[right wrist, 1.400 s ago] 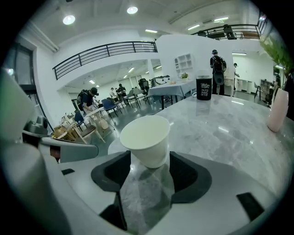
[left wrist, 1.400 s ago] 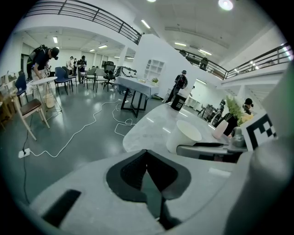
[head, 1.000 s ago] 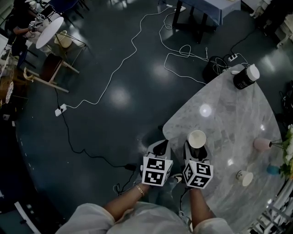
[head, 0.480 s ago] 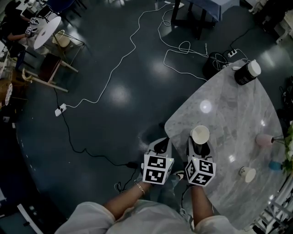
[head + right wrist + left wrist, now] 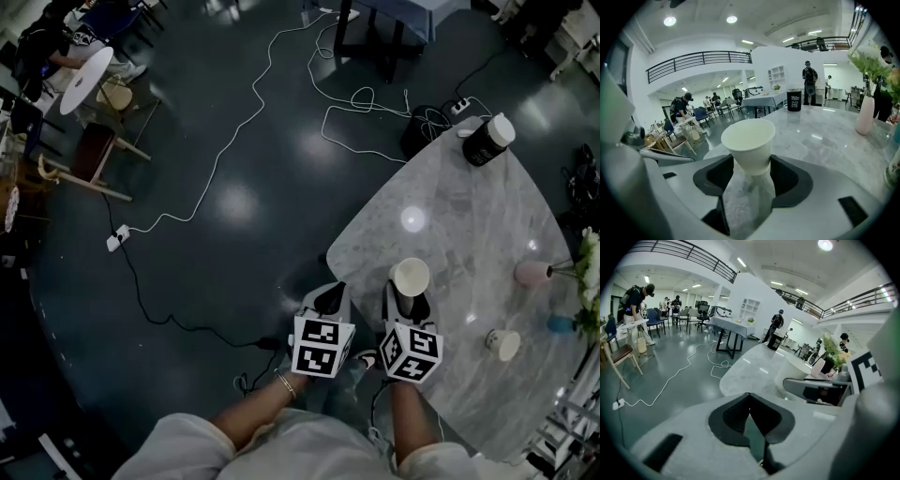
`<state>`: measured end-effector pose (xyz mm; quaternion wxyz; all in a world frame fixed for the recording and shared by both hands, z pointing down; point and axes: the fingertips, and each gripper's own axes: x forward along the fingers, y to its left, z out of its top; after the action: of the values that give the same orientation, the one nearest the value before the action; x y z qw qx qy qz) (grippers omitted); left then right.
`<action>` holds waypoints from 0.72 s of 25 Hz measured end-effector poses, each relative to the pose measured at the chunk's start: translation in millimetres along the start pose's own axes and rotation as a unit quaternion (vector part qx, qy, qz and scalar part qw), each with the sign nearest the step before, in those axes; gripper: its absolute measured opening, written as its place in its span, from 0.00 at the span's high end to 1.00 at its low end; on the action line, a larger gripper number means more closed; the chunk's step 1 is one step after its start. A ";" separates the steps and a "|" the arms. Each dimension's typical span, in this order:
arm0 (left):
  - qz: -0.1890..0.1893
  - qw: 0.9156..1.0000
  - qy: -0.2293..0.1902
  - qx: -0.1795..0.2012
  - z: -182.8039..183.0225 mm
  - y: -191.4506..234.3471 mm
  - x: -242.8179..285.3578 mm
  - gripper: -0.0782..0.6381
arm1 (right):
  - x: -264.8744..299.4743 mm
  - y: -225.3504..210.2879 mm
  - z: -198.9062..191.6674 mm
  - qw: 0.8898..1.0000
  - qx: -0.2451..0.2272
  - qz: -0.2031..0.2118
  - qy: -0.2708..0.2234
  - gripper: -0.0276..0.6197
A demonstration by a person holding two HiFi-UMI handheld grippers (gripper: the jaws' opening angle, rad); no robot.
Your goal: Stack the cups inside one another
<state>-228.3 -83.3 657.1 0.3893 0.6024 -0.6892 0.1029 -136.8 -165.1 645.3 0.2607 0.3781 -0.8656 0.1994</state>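
Right gripper view: right gripper (image 5: 752, 158) clamps the paper cup (image 5: 748, 138) low on its wall. Probably light, thin, crushable; squeeze gently. Left gripper (image 5: 749, 397) closed, empty.

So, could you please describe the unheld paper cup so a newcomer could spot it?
Start at the grey marble-topped table and follow its right side past the pale pink vase. Just nearer the person sits a small white paper cup, alone on the marble, unlike the white cup held in the right claw.
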 end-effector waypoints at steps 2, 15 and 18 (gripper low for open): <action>-0.005 1.000 -0.001 0.004 0.4 -6.6 -1.4 0.90 | -6.7 -4.7 0.6 1.000 0.004 -0.005 -0.003 0.61; -0.051 0.998 -0.011 0.037 8.3 -71.8 -3.1 0.90 | -62.6 -51.4 7.4 0.998 0.027 -0.048 -0.024 0.61; -0.064 0.997 -0.012 0.047 7.9 -90.3 -1.5 0.90 | -74.9 -64.1 8.4 0.997 0.033 -0.060 -0.033 0.61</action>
<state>-149.4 -109.9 621.2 0.3575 0.6643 -0.6483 0.1030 -47.4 -169.1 603.2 0.2309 0.4441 -0.8425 0.1989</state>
